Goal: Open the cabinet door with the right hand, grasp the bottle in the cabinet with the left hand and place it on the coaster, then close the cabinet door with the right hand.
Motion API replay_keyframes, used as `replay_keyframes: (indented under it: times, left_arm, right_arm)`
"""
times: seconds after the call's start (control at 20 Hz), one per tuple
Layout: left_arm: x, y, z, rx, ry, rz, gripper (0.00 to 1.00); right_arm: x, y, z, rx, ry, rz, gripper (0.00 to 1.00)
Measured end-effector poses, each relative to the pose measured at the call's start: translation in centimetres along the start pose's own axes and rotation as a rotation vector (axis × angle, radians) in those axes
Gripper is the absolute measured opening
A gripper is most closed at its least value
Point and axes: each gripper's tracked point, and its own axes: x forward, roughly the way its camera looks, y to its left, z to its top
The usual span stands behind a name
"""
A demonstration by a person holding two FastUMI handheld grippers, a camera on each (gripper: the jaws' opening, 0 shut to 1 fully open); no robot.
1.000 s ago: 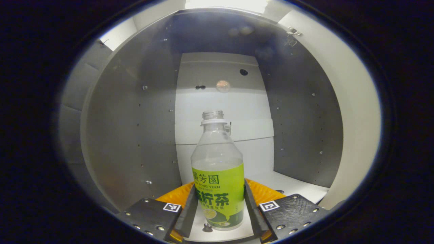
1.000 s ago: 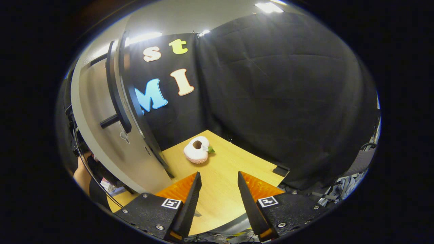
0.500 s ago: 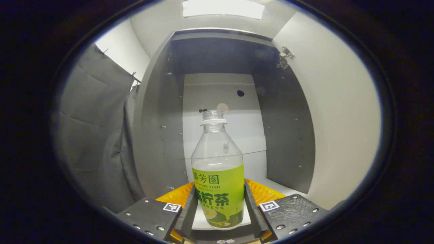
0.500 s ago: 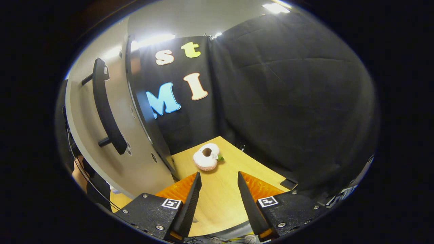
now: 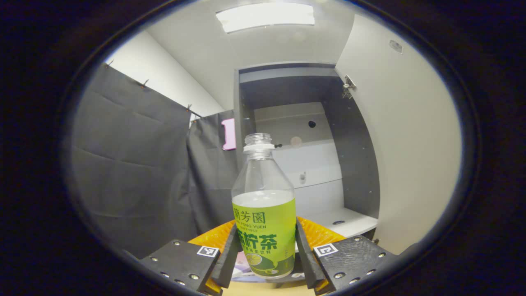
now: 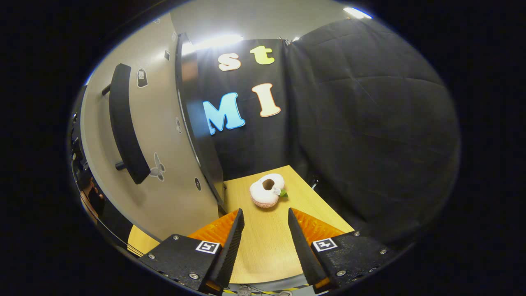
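Note:
In the left gripper view, my left gripper [image 5: 265,263] is shut on a clear, capless bottle [image 5: 264,205] with a green label, both fingers pressing its lower sides. The bottle is upright and held out in front of the open cabinet [image 5: 304,164], whose white shelf [image 5: 347,220] lies behind it. In the right gripper view, my right gripper [image 6: 263,242] stands open above the wooden table [image 6: 267,238]. The open cabinet door [image 6: 164,156] with its dark bar handle [image 6: 125,131] is to its left. A pinkish knitted coaster [image 6: 267,193] lies on the table ahead.
The inside of the open door [image 5: 404,156] forms a pale wall on the right of the left gripper view, hinge near its top. Black cloth walls close in the table's far sides. A person's hand [image 6: 88,193] shows behind the door's left edge.
My left gripper has drawn back out of the cabinet with the bottle, so the cabinet now looks smaller and farther. The right gripper view has swung, bringing the door handle and coaster more towards the centre.

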Motion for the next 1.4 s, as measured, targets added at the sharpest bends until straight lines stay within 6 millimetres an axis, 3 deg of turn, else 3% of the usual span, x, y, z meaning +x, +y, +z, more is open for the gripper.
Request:
replay_keyframes:
  times: [0.1, 0.25, 0.4, 0.5, 0.55, 0.65, 0.75, 0.95, 1.15, 1.25, 1.4]
  left_arm:
    - [-3.4, 1.4, -1.1, 0.032, 0.001, 0.047, 0.68]
    - [-9.2, 2.8, -4.3, 0.059, 0.016, 0.093, 0.68]
    - [-14.4, 2.7, -8.1, 0.068, 0.034, 0.117, 0.68]
    - [-16.7, 1.9, -10.9, 0.072, 0.05, 0.113, 0.65]
    - [-17.6, 1.5, -12.7, 0.072, 0.064, 0.11, 0.68]
    - [-19.3, 0.2, -16.1, 0.052, 0.098, 0.094, 0.65]
    - [-20.5, -1.2, -19.4, 0.029, 0.121, 0.082, 0.69]
    - [-22.9, -3.3, -26.3, 0.001, 0.137, 0.096, 0.68]
    - [-25.2, -5.3, -33.2, -0.015, 0.193, 0.118, 0.69]
    - [-25.7, -5.9, -34.9, -0.048, 0.209, 0.123, 0.69]
    - [-25.7, -5.6, -35.1, -0.066, 0.193, 0.139, 0.69]
  right_arm:
    - [0.9, -0.5, -0.8, -0.046, -0.001, 0.011, 0.68]
    - [2.0, -2.4, -1.1, -0.053, -0.056, -0.059, 0.68]
    - [3.5, -1.6, -1.8, -0.066, -0.083, -0.056, 0.68]
    - [4.5, -1.5, -2.6, -0.114, -0.093, -0.054, 0.68]
    - [4.9, -1.4, -3.1, -0.132, -0.092, -0.047, 0.68]
    - [5.9, -2.6, -4.8, -0.163, -0.073, -0.075, 0.68]
    - [6.6, -3.4, -7.1, -0.151, -0.036, -0.091, 0.7]
    - [8.1, -3.4, -11.0, -0.227, 0.034, -0.094, 0.71]
    - [8.4, -2.9, -11.6, -0.29, 0.044, -0.074, 0.74]
    - [8.6, -2.9, -11.3, -0.316, 0.034, -0.073, 0.76]
    - [8.9, -2.2, -11.1, -0.34, 0.031, -0.062, 0.76]
